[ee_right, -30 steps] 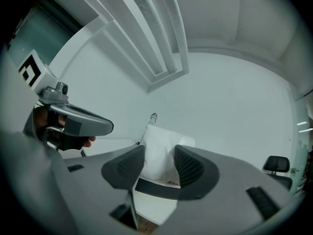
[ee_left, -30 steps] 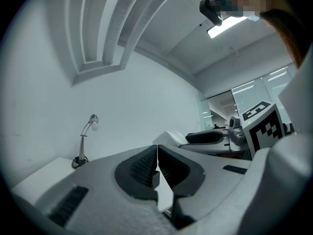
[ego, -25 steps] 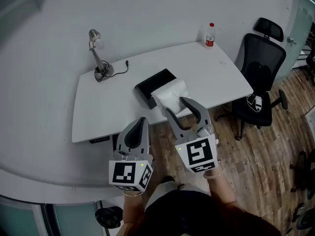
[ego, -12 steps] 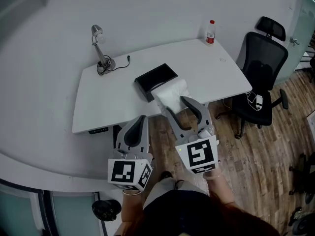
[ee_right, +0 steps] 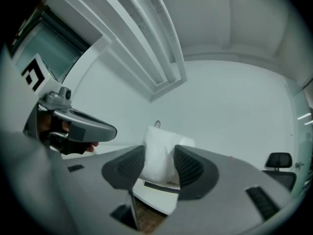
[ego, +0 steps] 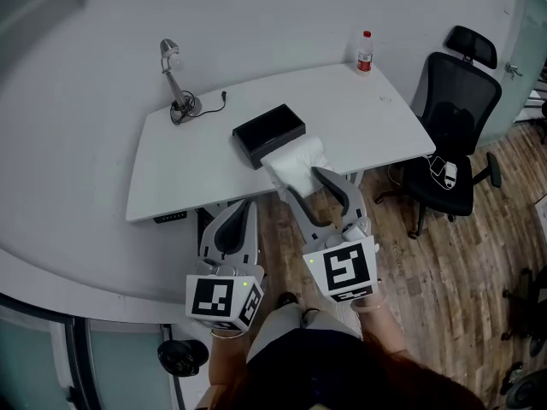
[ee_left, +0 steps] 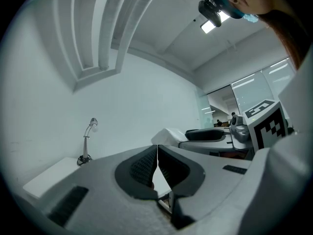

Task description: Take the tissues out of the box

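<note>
The black tissue box point(ego: 269, 131) lay on the white desk point(ego: 188, 165), set toward the near edge with its long side slanting across the surface. The white tissues point(ego: 295, 156) sat as one thick stack at the near right end of that box, touching it and reaching out to the desk's near edge. Whether the stack's far end was inside the box could not be determined. The right gripper point(ego: 301, 182) was clamped on this stack. In the right gripper view the white bundle filled the gap between the two ribbed pads point(ee_right: 131, 166) and met both, and the jaws stood fairly wide because the bundle is thick. This gripper was held level and in line with the stack. That hold was judged suited to drawing the tissues straight out of the box end toward the person rather than lifting them. The left gripper point(ego: 246, 212) had its jaws together on nothing. It stood left of the right gripper, short of the desk, and touched neither box nor tissues. It was judged idle and not bracing the box, so the light box could drag along with the stack. A desk lamp point(ego: 175, 79) at the far left corner and a red-capped bottle point(ego: 366, 54) at the far right corner stood well apart from the work, as did the office chair point(ego: 453, 118) to the right. Extraction was judged under way and not confirmed complete.
</note>
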The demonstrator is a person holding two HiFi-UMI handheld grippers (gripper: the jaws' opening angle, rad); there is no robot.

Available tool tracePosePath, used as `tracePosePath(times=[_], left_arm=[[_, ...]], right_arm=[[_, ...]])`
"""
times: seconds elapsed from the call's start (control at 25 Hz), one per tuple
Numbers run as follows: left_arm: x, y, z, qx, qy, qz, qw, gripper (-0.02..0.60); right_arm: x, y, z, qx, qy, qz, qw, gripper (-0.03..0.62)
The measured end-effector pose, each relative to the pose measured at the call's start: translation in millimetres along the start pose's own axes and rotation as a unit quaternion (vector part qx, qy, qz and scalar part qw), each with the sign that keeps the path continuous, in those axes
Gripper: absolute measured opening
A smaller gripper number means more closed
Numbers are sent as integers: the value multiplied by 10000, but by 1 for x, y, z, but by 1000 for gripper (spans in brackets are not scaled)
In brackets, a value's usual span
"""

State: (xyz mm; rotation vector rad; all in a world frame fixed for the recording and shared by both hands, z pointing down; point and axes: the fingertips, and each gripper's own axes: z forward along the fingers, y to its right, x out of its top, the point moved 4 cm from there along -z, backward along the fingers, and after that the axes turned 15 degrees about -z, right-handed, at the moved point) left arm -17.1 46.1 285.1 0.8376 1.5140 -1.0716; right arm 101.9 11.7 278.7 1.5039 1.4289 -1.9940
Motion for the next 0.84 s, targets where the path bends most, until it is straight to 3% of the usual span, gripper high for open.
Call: tracePosePath(times=[0.84], left_arm=[[-3,16,-5,-44,80,-91,9999,26]], right_arm=[[2,2,-16,129,66,-52,9999,202]])
